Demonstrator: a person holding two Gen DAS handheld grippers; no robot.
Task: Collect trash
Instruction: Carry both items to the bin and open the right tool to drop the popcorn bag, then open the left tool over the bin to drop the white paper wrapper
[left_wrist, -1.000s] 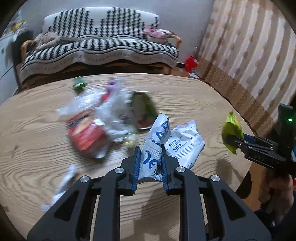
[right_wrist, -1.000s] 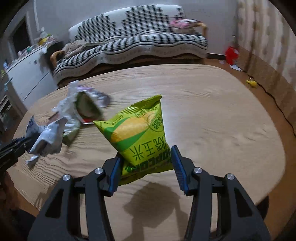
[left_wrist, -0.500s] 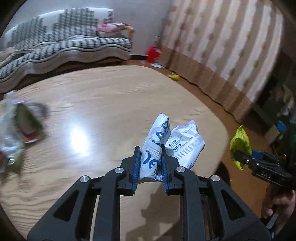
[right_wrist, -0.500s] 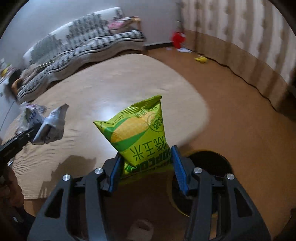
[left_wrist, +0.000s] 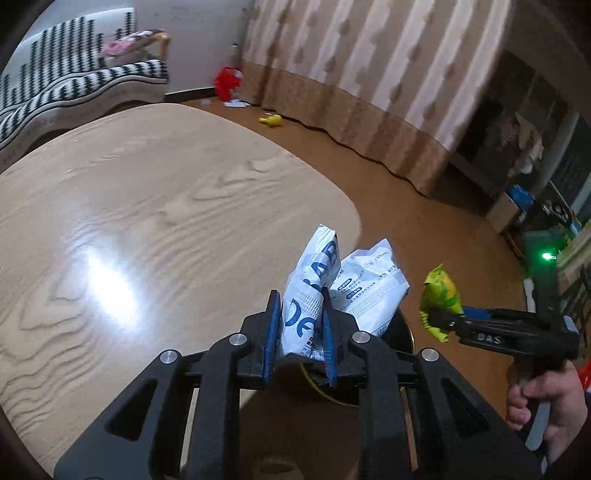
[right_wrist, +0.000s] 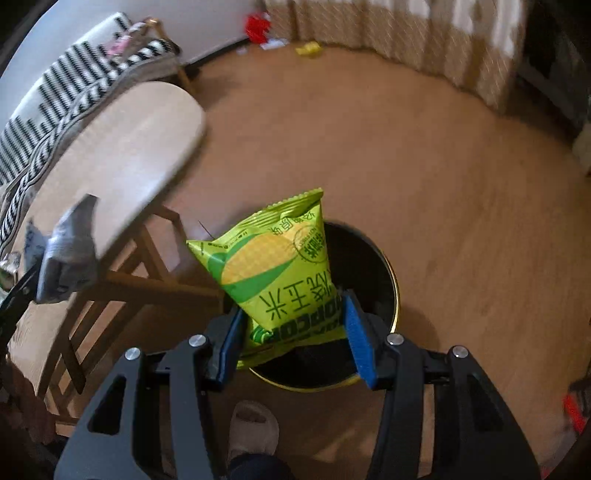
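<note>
Wood table (left_wrist: 155, 192): big pale top, left of both claws
Bin (right_wrist: 373, 266): black, gold rim, on the floor under the green bag
Right gripper (right_wrist: 295, 332): clamped on green popcorn bag (right_wrist: 273, 269)
Left gripper (left_wrist: 300, 334): pinching white-blue wrapper (left_wrist: 314, 291) at the table's edge

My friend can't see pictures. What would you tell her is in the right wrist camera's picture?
The right gripper holds a green and yellow snack bag over a round black trash bin on a brown floor. At the left, the other gripper holds a white wrapper near a wooden table; a slipper shows below.
</note>
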